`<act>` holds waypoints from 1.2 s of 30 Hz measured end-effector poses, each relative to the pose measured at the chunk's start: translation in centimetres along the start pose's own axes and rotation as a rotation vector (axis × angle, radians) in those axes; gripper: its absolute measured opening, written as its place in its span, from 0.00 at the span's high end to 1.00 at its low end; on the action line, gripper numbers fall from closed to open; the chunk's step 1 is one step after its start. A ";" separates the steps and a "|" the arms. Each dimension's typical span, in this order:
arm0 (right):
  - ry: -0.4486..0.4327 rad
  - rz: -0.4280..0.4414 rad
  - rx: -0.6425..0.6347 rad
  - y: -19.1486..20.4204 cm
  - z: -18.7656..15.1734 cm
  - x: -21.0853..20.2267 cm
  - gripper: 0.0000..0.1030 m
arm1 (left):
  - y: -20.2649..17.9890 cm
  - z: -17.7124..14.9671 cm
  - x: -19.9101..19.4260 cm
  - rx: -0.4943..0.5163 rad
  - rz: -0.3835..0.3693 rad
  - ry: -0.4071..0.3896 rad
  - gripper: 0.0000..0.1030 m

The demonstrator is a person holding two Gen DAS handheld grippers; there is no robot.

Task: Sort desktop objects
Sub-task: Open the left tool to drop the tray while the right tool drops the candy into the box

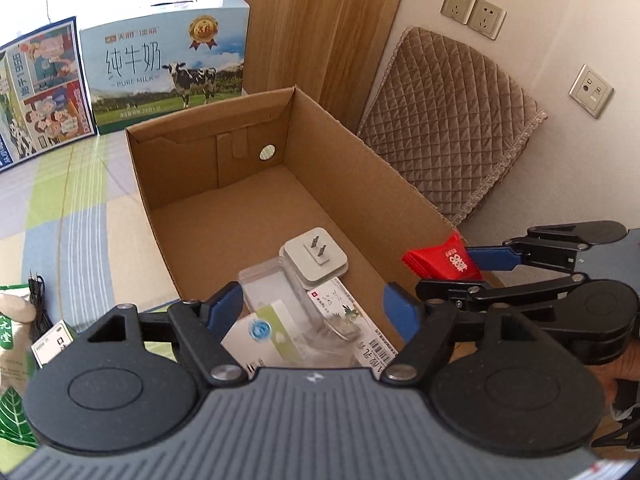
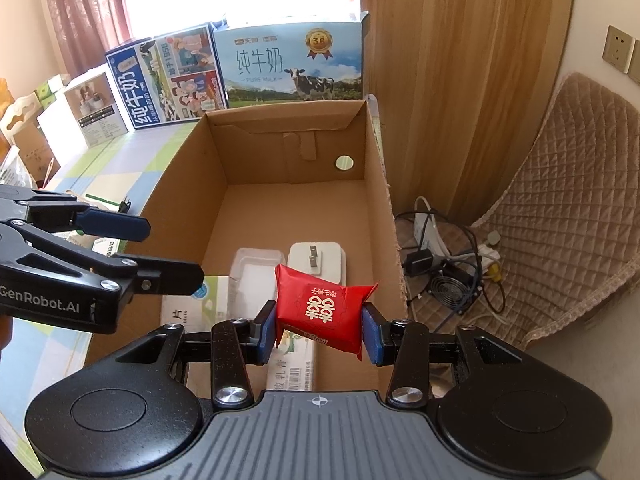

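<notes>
Gripping red packet [image 2: 325, 307] between both blue pads, right gripper [image 2: 320, 330] holds it above cardboard box [image 2: 180, 184] | left gripper [image 1: 316, 308] spread wide, nothing between fingers | white plug adapter [image 1: 316, 258] lies inside box

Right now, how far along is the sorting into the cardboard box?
Done: the white plug adapter, a clear plastic case and flat medicine boxes lie in the cardboard box. In hand: the right gripper holds a red packet over it. Left: the open left gripper is empty; a small box waits on the table.
</notes>
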State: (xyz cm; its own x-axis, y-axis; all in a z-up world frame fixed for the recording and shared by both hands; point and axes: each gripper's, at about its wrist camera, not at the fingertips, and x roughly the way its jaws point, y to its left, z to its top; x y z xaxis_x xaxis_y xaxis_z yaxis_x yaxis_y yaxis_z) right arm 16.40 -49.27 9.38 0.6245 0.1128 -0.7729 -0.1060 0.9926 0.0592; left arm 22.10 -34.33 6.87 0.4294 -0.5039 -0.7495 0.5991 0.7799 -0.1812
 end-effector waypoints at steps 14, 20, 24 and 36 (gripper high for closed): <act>0.000 0.013 -0.003 0.7 0.1 0.0 0.60 | 0.7 -0.4 -0.9 -0.010 0.010 -0.008 0.29; -0.006 0.027 -0.009 1.0 0.1 0.1 0.43 | 1.2 -0.6 -1.1 -0.024 0.013 -0.011 0.29; -0.013 0.019 -0.002 1.1 0.1 0.0 0.34 | 1.4 -0.7 -1.3 -0.028 0.017 -0.013 0.29; -0.009 0.009 0.005 0.9 -0.4 -0.6 0.34 | 1.7 -0.9 -1.9 -0.038 0.015 -0.017 0.28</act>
State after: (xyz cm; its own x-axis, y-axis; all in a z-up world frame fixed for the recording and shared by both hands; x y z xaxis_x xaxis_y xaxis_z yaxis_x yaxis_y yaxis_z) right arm 15.64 -48.45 9.61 0.6306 0.1222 -0.7664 -0.1075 0.9918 0.0696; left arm 21.70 -31.67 7.41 0.4498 -0.4983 -0.7412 0.5668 0.8006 -0.1943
